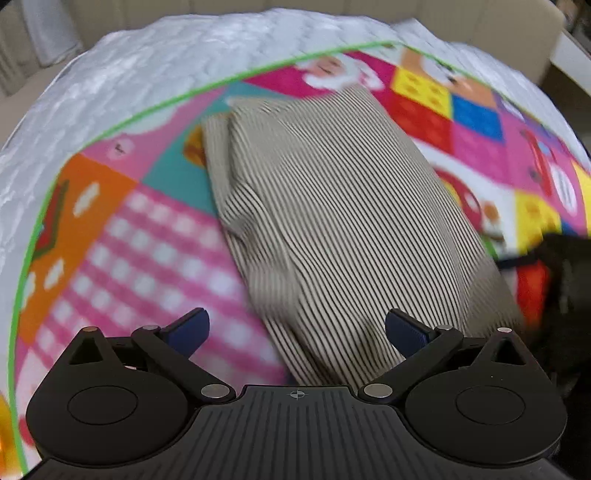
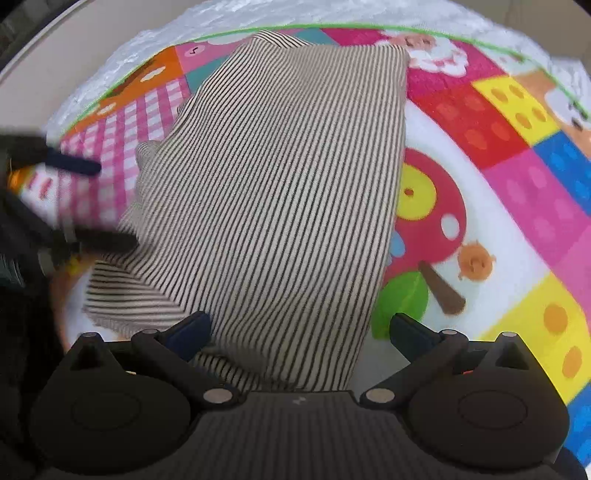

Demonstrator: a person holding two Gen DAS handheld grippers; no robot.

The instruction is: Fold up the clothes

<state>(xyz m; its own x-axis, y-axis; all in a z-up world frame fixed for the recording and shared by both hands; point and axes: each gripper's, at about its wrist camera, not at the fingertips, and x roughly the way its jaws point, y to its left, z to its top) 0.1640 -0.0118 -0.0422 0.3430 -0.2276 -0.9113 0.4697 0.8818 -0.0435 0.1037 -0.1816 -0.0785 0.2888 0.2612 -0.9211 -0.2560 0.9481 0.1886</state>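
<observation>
A beige garment with thin dark stripes (image 1: pixel 343 221) lies folded on a colourful play mat (image 1: pixel 122 236); it also shows in the right wrist view (image 2: pixel 280 177). My left gripper (image 1: pixel 297 334) is open and empty, above the garment's near left edge. My right gripper (image 2: pixel 301 334) is open and empty, above the garment's near end. The left gripper shows blurred in the right wrist view (image 2: pixel 92 203), its fingers spread beside the garment's left edge. A loose fold (image 2: pixel 129 295) sticks out at the garment's near left.
The mat (image 2: pixel 498 184) lies on a white textured cover (image 1: pixel 110 74). A beige couch back (image 1: pixel 295 7) runs behind it. A dark shape with orange (image 1: pixel 554 288) sits at the right edge of the left wrist view.
</observation>
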